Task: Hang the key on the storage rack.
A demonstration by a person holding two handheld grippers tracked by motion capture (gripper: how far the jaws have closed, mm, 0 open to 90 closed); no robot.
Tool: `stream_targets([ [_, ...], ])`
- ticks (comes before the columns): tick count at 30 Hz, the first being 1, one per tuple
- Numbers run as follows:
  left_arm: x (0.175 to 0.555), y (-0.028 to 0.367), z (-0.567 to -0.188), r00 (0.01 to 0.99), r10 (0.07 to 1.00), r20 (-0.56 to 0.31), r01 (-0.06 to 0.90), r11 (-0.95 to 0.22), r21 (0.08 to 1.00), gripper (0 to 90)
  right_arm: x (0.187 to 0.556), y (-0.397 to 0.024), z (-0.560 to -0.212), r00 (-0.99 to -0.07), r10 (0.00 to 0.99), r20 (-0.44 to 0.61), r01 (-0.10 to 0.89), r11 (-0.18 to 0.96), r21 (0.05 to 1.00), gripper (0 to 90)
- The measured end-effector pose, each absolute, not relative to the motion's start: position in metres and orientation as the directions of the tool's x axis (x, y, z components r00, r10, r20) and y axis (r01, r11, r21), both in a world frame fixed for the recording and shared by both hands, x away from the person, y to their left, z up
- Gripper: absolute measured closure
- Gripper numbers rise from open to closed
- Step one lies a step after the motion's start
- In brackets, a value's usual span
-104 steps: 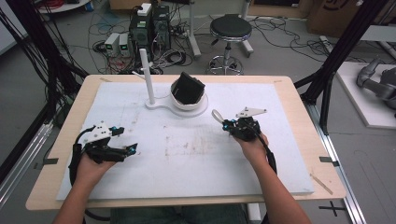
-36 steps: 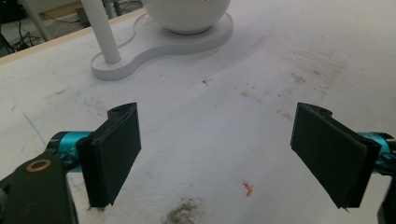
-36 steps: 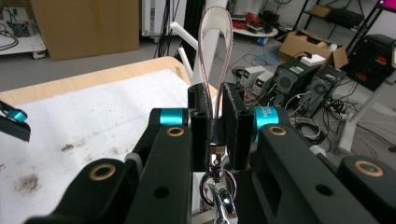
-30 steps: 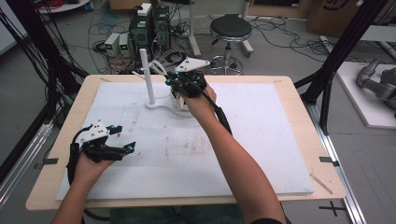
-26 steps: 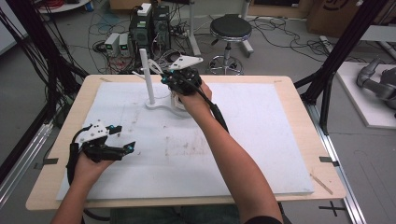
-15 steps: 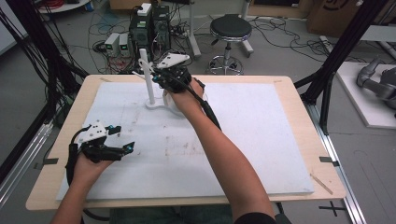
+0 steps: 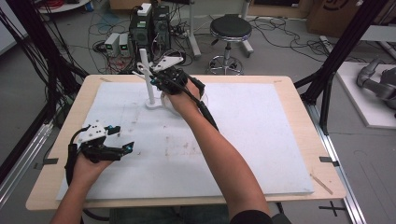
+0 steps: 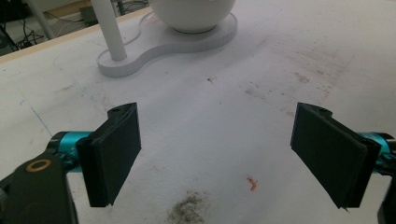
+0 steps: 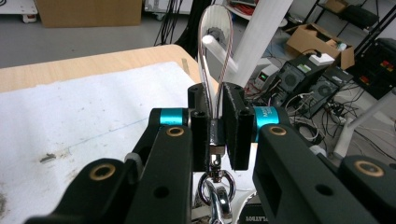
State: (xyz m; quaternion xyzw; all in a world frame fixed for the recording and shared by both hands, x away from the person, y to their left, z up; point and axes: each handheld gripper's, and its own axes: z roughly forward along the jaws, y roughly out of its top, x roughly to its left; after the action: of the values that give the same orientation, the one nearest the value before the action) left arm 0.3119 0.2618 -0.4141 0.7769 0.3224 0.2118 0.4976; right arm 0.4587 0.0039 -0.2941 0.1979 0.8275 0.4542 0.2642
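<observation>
- Strap loop, a flat pale-grey webbing band [image 9: 215, 56] with a metal swivel clasp and ring [image 9: 214, 179] under it: clamped at its lower end between the closed black jaws of the right gripper [image 9: 215, 135]. In the right gripper view the loop stands upright at 12 o'clock from the jaws, and a short white peg [image 9: 215, 41] shows through its opening.
- Whether the loop is over the peg or only lined up in front of it, I cannot tell.
- Peg juts sideways from the white upright post [image 7: 145, 77] of a white stand; the stand's flat figure-eight base [image 8: 154, 49] carries a white bowl-shaped holder [image 8: 191, 14] beside the post.
- From above, the right gripper [image 7: 156, 80] sits at the table's 12 o'clock, touching or just beside the post, arm stretched across from 6 o'clock.
- Step in hand, as I judge it: hanging the looped item on the peg. Not yet released.
- Next move calls for carrying the loop along the peg toward the post, lowering until the band's top rests on it, then parting the jaws. Clasp and ring hang below and may swing.
- Left gripper [image 7: 122, 140] rests at about 8 o'clock on the white foam mat [image 7: 261, 140], jaws wide apart with nothing between them, well apart from the stand.
- Mat stained near centre; it covers a pale wooden tabletop [image 7: 299, 95].
</observation>
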Motion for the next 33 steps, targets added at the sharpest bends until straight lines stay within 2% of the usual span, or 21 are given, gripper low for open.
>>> stream_targets([
  [13,0.312,0.263,-0.414,0.7,0.714,0.003,0.292,-0.29,0.911,16.1,0.465,0.009,-0.305,-0.765,0.573,-0.292,0.103,0.557,0.824,82.4],
  [15,0.312,0.263,-0.414,0.701,0.714,0.005,0.292,-0.293,0.91,16.1,0.465,0.009,-0.305,-0.766,0.575,-0.287,0.115,0.562,0.819,79.6],
  [17,0.312,0.263,-0.414,0.7,0.714,0.005,0.291,-0.292,0.911,16.1,0.465,0.008,-0.305,-0.757,0.589,-0.283,0.116,0.548,0.829,67.5],
  [21,0.312,0.262,-0.415,0.701,0.713,0.005,0.294,-0.295,0.909,16.1,0.464,0.006,-0.303,-0.753,0.588,-0.295,0.103,0.548,0.83,67.1],
  [24,0.312,0.262,-0.415,0.703,0.711,0.006,0.292,-0.296,0.909,16.1,0.463,0.002,-0.3,-0.75,0.597,-0.284,0.11,0.537,0.836,63.6],
  [31,0.311,0.262,-0.414,0.703,0.711,0.013,0.29,-0.304,0.908,16.1,0.45,-0.024,-0.293,-0.744,0.621,-0.246,0.131,0.497,0.857,49.5],
  [33,0.311,0.262,-0.414,0.7,0.714,0.01,0.292,-0.299,0.909,16.1,0.449,-0.029,-0.292,-0.747,0.62,-0.239,0.141,0.499,0.855,48.1],
])
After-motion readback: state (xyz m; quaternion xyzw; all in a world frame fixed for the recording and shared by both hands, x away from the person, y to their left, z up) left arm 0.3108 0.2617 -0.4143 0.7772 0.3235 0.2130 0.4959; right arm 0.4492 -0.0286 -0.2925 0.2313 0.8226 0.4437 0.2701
